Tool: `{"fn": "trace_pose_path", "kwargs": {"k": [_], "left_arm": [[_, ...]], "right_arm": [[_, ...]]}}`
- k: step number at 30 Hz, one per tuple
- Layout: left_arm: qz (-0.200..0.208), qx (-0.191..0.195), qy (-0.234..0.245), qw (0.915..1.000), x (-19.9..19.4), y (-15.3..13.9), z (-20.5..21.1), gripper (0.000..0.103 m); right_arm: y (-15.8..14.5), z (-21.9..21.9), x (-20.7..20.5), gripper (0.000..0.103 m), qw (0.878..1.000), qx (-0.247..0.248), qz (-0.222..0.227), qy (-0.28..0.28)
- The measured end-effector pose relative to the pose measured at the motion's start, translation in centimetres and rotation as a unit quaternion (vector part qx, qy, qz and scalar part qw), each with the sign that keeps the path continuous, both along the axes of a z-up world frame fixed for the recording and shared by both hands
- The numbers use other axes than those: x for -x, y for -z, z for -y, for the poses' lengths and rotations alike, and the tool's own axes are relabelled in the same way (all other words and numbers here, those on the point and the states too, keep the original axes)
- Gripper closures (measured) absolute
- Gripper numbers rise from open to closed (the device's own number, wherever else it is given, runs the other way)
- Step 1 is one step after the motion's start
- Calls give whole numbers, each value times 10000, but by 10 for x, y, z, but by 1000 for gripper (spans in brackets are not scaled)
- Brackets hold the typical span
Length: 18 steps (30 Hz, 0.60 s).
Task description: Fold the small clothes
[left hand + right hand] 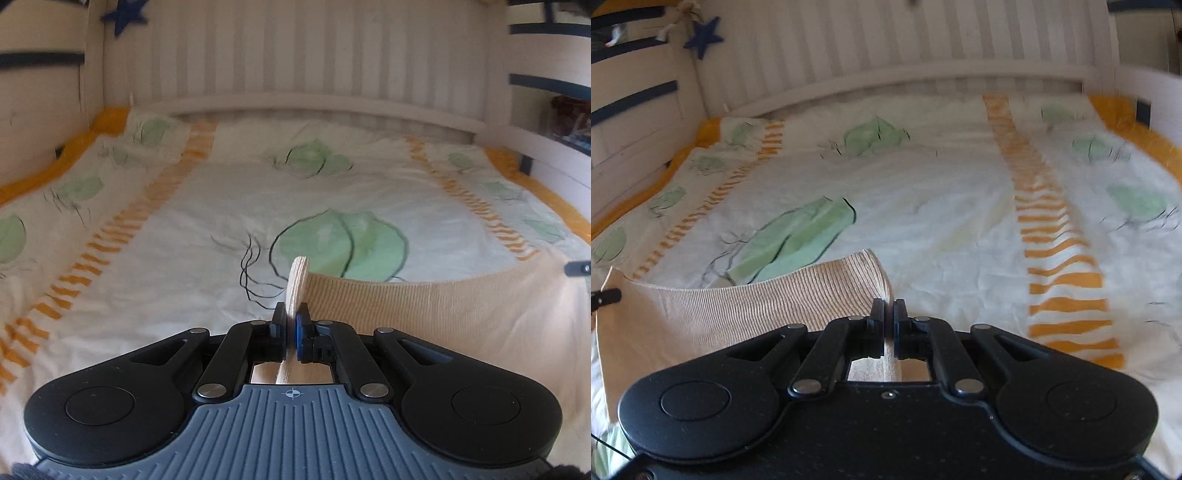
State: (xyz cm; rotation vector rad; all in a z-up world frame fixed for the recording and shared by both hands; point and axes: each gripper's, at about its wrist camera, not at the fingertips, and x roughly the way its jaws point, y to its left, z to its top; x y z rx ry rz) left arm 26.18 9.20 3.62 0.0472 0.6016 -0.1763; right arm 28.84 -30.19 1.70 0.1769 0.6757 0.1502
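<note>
Bed [207, 206], patterned cover: under my work. Beige ribbed garment [461, 317]: stretched above it between my 2 grippers, left gripper [291, 325] and right gripper [888, 314] each clamped on 1 corner. Risk, I judge: thin pinches slipping under tension, dropping an edge and skewing the fold.

I see a beige garment [424, 314] of ribbed knit cloth, matt and finely corded, its edge pinched in my left gripper [291, 325], which is matt black plastic with bright metal rivets and a grey ribbed plastic body. My right gripper [889, 317] looks the same matt, slightly speckled black plastic. The bed cover [207, 206] is smooth, lightly creased printed cotton-like cloth. The headboard [295, 51] looks like painted wood, matt white
</note>
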Motion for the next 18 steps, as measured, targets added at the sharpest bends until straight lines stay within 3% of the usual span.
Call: {"fn": "trace_pose_path", "kwargs": {"k": [7,14,15,16,18], "left_arm": [[-886,-67,-487,9948,-76,55,-1,98],[-1445,-308,-714,9864,-94,84,-8,91],[-1449,-295,-708,9865,-96,82,-9,89],[-1434,-324,-717,9865,-97,79,-9,79],[-1300,-523,-816,9868,-94,69,-8,67]], "right_arm": [[59,-16,-65,95,9973,192,-706,-31],[81,-12,-65,91,9964,197,-823,-5],[80,-9,-64,87,9966,113,-816,22],[78,-6,-63,81,9967,42,-810,72],[69,2,-59,49,9970,-9,-721,297]]}}
